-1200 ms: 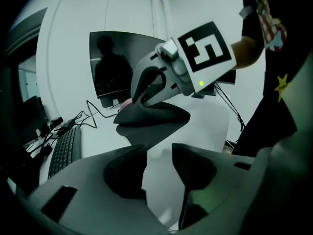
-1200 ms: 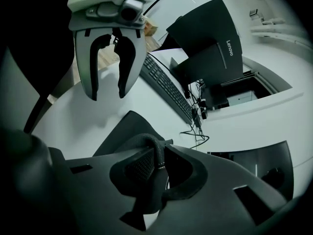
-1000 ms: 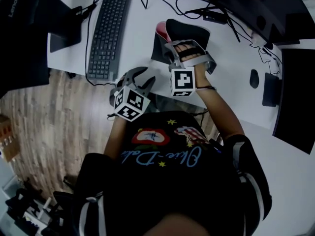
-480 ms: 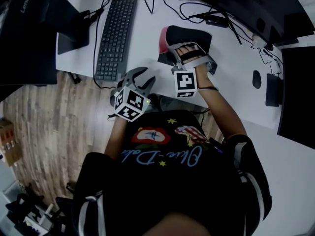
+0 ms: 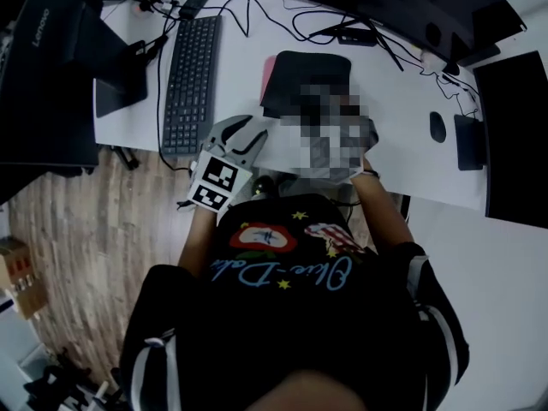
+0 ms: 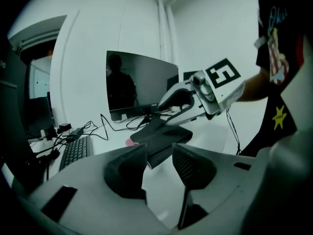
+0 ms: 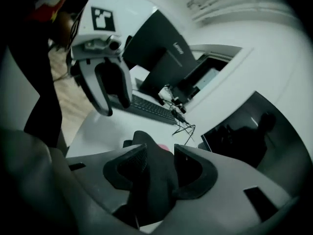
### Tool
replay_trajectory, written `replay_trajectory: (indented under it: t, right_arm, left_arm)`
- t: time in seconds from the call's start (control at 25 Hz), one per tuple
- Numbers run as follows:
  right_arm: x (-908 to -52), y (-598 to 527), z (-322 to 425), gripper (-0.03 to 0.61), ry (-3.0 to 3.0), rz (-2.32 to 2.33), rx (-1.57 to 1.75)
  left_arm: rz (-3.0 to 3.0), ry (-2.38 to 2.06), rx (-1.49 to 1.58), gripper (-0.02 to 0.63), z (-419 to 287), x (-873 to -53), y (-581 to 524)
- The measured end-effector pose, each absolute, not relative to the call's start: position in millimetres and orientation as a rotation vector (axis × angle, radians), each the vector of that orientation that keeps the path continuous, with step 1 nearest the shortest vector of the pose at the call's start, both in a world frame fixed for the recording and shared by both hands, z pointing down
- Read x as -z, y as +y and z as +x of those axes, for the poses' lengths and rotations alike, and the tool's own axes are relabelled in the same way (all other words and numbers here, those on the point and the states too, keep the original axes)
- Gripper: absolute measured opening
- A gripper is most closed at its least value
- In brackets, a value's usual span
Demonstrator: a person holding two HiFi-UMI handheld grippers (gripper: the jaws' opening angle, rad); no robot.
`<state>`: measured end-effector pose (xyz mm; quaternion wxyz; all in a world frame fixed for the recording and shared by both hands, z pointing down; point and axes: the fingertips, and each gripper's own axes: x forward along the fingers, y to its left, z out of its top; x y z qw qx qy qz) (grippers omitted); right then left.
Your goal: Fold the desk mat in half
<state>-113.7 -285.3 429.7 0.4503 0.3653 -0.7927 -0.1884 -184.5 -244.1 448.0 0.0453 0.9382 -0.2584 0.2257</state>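
The desk mat (image 5: 304, 71) is black with a pink underside and lies doubled over on the white desk (image 5: 240, 67), a pink strip showing at its left edge. My right gripper (image 7: 160, 163) stands over the mat's near edge; its jaws are opening, and a fold of the mat (image 7: 151, 180) rises loosely between them. A mosaic patch hides this gripper in the head view. The left gripper view shows the right gripper (image 6: 188, 102) above the mat (image 6: 159, 136). My left gripper (image 5: 248, 134) hangs at the desk's near edge, left of the mat, open and empty.
A black keyboard (image 5: 190, 80) lies left of the mat, and beyond it a dark laptop (image 5: 51, 67). A wide monitor (image 5: 385, 7) and cables (image 5: 342, 32) run along the back. A mouse (image 5: 437, 127) sits to the right. Wooden floor (image 5: 86, 229) lies below the desk edge.
The mat's upper layer has sunk flatter onto the desk. The right gripper has stayed at the mat's near edge. The left gripper has barely moved.
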Motion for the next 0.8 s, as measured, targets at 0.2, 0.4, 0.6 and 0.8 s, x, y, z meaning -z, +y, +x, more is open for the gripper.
replay_trajectory:
  t: [0.2,0.4,0.6,0.8]
  right_arm:
    - [-373.5,-272.1,-70.6,0.075,-2.24,1.38,0.154]
    - [-345.1,-253.0,-16.6,0.011,-2.394,1.683,-0.124]
    - [-341.0,-234.6,23.7,0.003,-2.432,1.799,-0.324]
    - [-341.2,-218.0,42.4,0.003,-2.463,1.797,-0.414]
  left_arm:
    - [2.829,-0.71,-0.322,0.13,-162.1,-402.3,-251.0]
    - [2.885,-0.611,-0.172,0.114,-123.8,-364.6,-246.8]
    - [2.882,-0.549,-0.119,0.031,-85.2,-348.9,-235.6]
    - [2.857,-0.507,-0.127,0.018,-58.8,-348.2,-219.0]
